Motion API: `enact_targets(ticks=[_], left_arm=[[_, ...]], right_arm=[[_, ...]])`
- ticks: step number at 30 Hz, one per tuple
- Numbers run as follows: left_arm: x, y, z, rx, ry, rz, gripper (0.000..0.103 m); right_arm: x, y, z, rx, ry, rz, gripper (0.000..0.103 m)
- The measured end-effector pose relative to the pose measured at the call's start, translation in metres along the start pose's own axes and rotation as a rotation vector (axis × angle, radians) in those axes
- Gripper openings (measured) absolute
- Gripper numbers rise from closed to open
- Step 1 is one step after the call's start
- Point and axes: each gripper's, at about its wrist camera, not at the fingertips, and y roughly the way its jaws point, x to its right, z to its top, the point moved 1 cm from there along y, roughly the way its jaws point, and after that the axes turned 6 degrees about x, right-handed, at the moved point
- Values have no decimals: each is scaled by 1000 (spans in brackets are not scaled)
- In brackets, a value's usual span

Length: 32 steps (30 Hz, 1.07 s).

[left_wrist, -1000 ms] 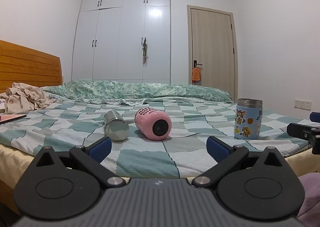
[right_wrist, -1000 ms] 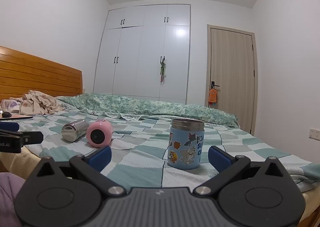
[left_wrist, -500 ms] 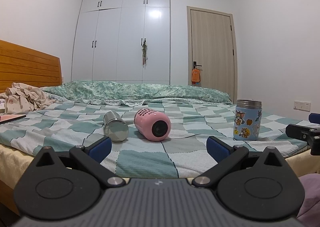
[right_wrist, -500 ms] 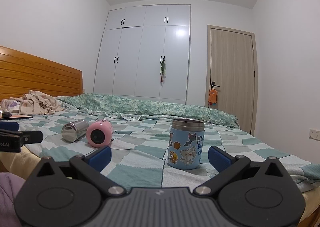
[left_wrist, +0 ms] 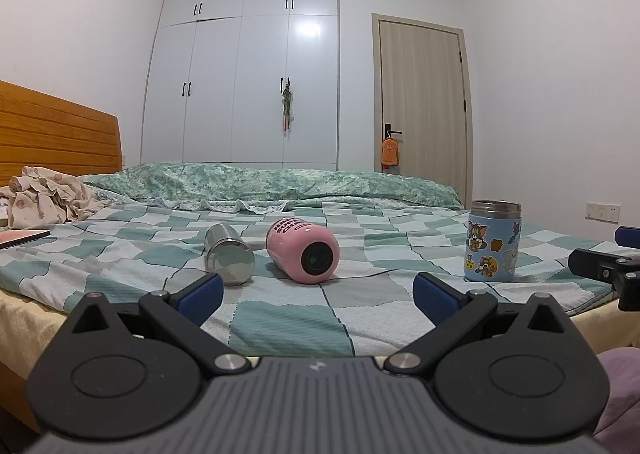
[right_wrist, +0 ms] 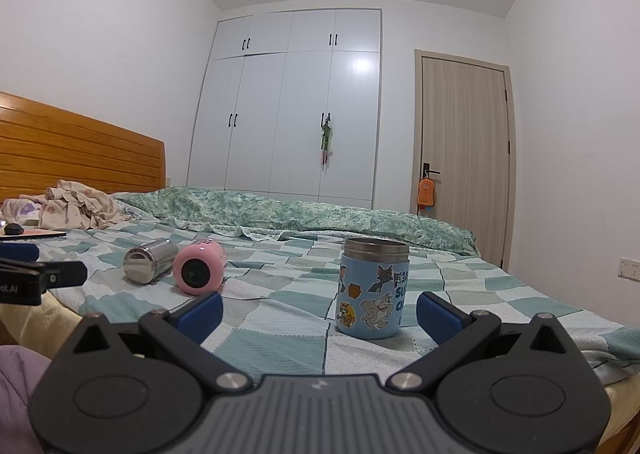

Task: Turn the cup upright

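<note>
A pink cup (left_wrist: 303, 250) lies on its side on the checked bedspread, its end facing me; it also shows in the right wrist view (right_wrist: 199, 271). A steel cup (left_wrist: 228, 259) lies on its side just left of it, seen too in the right wrist view (right_wrist: 149, 259). A blue cartoon cup (left_wrist: 494, 241) stands upright at the right, close before the right gripper (right_wrist: 377, 287). My left gripper (left_wrist: 318, 296) is open and empty at the bed's near edge, short of the pink cup. My right gripper (right_wrist: 319, 312) is open and empty.
The bed (left_wrist: 360, 318) has a rolled green quilt (left_wrist: 272, 182) along the far side, crumpled clothes (left_wrist: 44, 198) and a flat pink book (left_wrist: 22, 236) at the left by the wooden headboard (left_wrist: 56, 134). White wardrobe and a door stand behind.
The left wrist view has tilted slightly, so the cups sit a little lower in it. The cups have not moved. Both grippers stay open.
</note>
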Motion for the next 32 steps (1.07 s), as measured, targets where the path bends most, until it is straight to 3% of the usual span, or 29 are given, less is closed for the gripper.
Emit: enact_targets(ticks=[32], left_arm=[[3,-1,1,16,7,-8,103]], right_arm=[[0,0,1,2,-4,0,103]])
